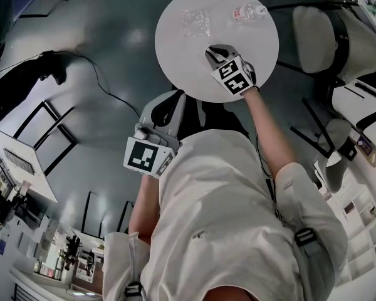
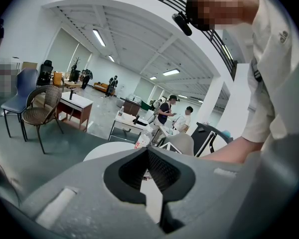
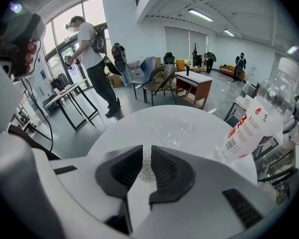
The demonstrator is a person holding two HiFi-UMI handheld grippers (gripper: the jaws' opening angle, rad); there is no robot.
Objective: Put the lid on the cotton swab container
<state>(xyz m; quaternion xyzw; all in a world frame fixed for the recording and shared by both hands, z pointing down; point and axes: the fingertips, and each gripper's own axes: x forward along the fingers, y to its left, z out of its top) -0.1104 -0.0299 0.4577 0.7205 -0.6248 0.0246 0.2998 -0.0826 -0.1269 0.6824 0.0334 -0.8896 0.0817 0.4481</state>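
Plainly, the task is barely begun: the clear lid (image 1: 195, 22) lies by itself on the round white table (image 1: 175, 61), apart from both claws and not yet on anything. Our right claw (image 1: 211, 51) is over the table, and in the right gripper view its jaws are drawn in narrow on the cotton swab container (image 3: 146, 171), whose white swab tips fill the slim gap between them. The lid (image 3: 169, 128) shows on the table beyond it, with a plastic water bottle (image 3: 256, 118) off to the right. Our left claw (image 1: 168, 102) is off the table's near edge, close to our body; in the left gripper view (image 2: 147, 151) its jaws meet at the tips and carry nothing. By our judgement, picking up the lid and seating it on the container is all still ahead.
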